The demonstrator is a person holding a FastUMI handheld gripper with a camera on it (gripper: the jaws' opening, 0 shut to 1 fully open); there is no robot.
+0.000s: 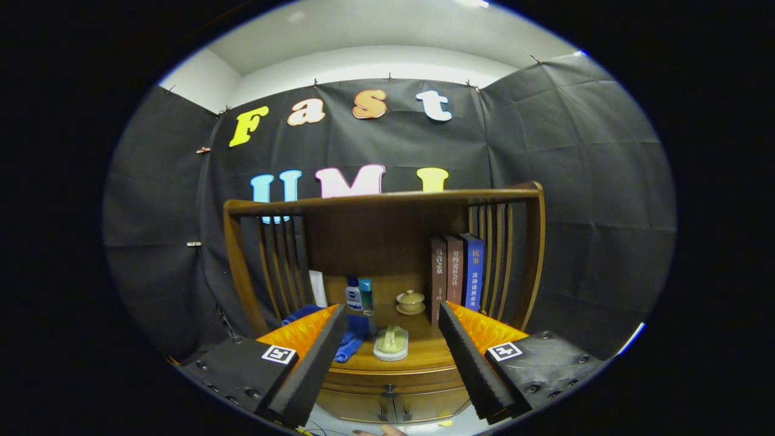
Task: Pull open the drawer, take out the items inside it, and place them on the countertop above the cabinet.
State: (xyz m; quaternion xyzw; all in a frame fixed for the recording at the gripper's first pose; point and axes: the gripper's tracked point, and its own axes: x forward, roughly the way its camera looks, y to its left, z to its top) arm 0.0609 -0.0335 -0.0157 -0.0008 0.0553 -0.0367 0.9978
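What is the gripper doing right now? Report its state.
Gripper: open, holding nothing, fingers spread wide ahead of the cabinet's closed drawer.

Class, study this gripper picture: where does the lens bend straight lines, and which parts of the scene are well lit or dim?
Gripper view: fisheye distortion bows the cabinet's top rail and wall seams; the ceiling is brightest, with glare spots; the shelf interior is dim, though the books and bottles remain legible as shapes; the gripper, jaws open, sits large before the shut drawer.
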